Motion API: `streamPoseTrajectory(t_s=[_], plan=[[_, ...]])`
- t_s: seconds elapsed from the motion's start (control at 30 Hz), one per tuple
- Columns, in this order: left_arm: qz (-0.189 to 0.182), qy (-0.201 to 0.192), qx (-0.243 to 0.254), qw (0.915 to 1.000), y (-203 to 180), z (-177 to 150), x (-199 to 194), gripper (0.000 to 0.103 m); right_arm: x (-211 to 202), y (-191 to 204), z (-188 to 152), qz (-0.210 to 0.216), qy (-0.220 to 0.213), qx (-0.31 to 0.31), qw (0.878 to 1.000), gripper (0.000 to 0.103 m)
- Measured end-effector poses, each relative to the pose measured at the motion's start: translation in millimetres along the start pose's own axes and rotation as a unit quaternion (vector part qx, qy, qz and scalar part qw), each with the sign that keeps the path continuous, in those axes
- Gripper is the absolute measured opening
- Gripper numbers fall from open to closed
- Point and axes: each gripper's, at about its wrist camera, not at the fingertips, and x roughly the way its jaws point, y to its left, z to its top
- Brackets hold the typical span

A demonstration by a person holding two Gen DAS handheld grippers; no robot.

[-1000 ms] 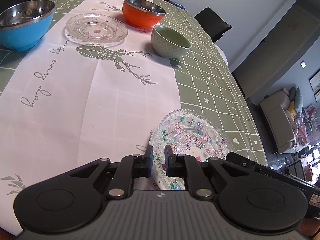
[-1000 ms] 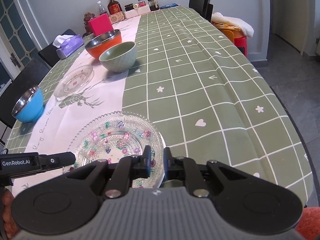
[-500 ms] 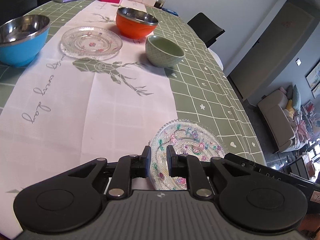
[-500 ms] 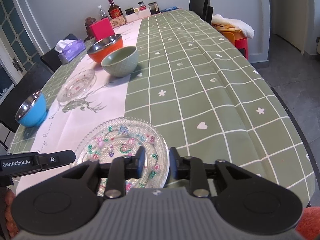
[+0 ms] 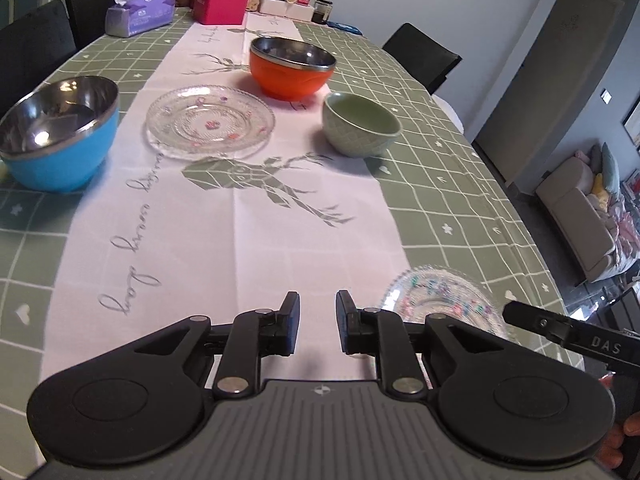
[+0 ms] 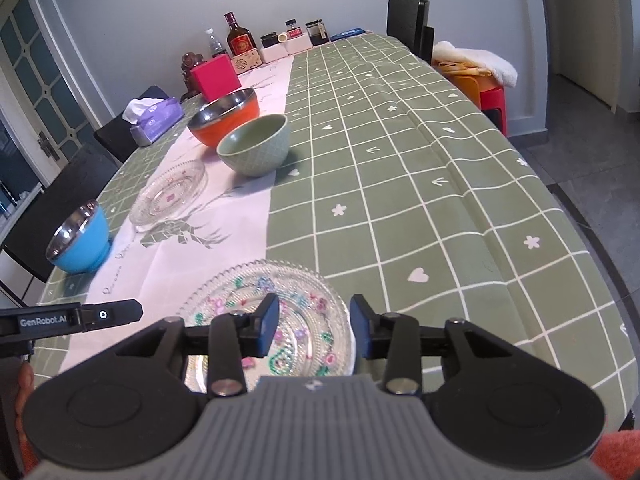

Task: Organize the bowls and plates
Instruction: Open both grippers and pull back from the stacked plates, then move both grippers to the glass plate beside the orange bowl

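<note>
The flowered glass plate (image 6: 272, 320) lies flat, face up, near the front edge of the tabletop (image 6: 400, 184), straddling the seam between the white deer-print runner (image 5: 240, 220) and the green checked cloth; being round, it has no long axis to report. The right gripper (image 6: 314, 326) hovers over the plate's near half with its fingers (image 6: 267, 322) spread wide and holding nothing; whether they touch the glass cannot be determined. The left gripper (image 5: 317, 329) sits over bare runner to the left of the plate, fingers (image 5: 290, 326) likewise parted and empty. In the left wrist view the same plate (image 5: 440, 300) appears blurred and half hidden behind the gripper's right arm. Farther along the runner stand a blue steel-lined bowl (image 5: 56, 136), a second clear glass plate (image 5: 210, 122), an orange steel-lined bowl (image 5: 292, 68) and a green ceramic bowl (image 5: 360, 124), all upright and apart from each other. The right wrist view alone shows the plate's full floral pattern and a red stool (image 6: 494, 98) with a white cushion beside the tabletop; the left wrist view alone shows a sofa (image 5: 580, 216) in the adjoining room. A tissue pack (image 5: 138, 14) and pink box (image 5: 222, 2) sit at the far end.
</note>
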Motion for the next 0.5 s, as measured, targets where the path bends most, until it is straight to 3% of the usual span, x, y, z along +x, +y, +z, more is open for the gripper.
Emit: streamPoseTrajectory(t_s=[0.5], plan=[[0.039,-0.003,0.012,0.9992,47.7,49.2,10.1,0.022,56.1,74.3,48.6,0.058,0.067,-0.083,0.993,0.043]])
